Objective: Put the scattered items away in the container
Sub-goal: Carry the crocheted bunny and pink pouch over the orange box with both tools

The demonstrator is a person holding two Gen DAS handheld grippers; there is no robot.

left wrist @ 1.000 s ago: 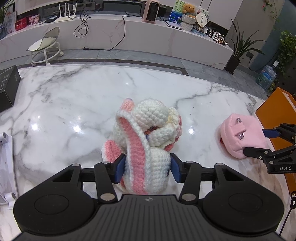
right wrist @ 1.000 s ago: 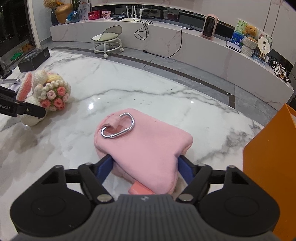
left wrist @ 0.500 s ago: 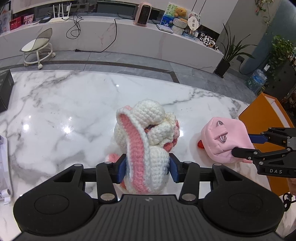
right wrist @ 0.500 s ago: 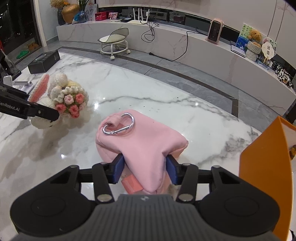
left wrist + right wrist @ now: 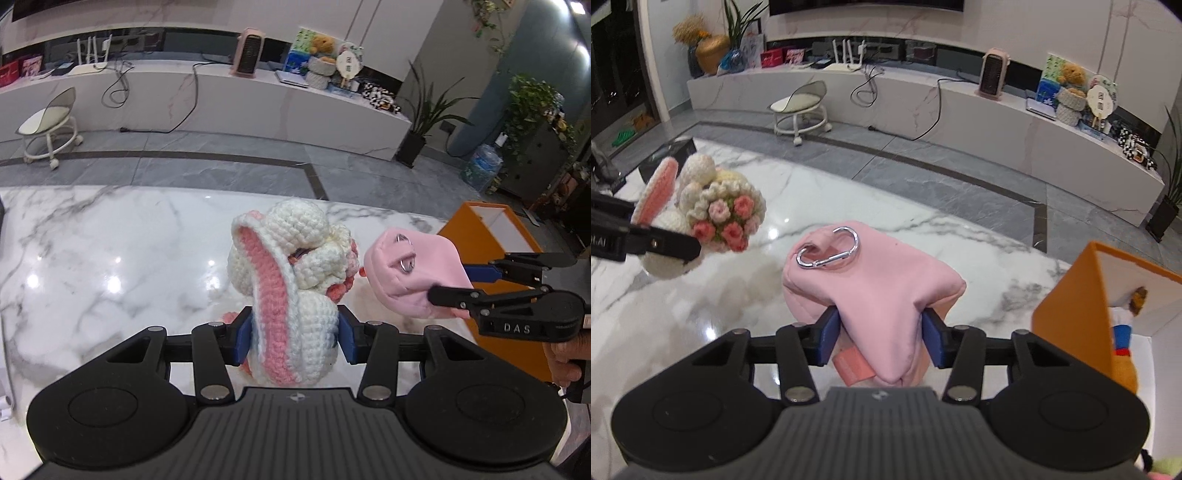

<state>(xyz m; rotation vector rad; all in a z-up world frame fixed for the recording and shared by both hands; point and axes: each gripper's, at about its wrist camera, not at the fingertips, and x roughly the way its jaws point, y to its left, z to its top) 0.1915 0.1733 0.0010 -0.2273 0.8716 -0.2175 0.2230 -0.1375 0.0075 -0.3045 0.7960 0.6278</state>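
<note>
Left wrist: claw (image 5: 293, 334) angled down, clamping crochet bunny (image 5: 291, 280).

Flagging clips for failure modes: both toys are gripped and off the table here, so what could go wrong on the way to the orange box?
1. The crochet bunny and pink pouch hang almost touching; they could bump and knock a grip loose.
2. The right tongs pinch only a fold of the soft pouch, so it may slip out.
3. The orange box already holds a toy and has a tall near wall; either load might catch on it.
</note>
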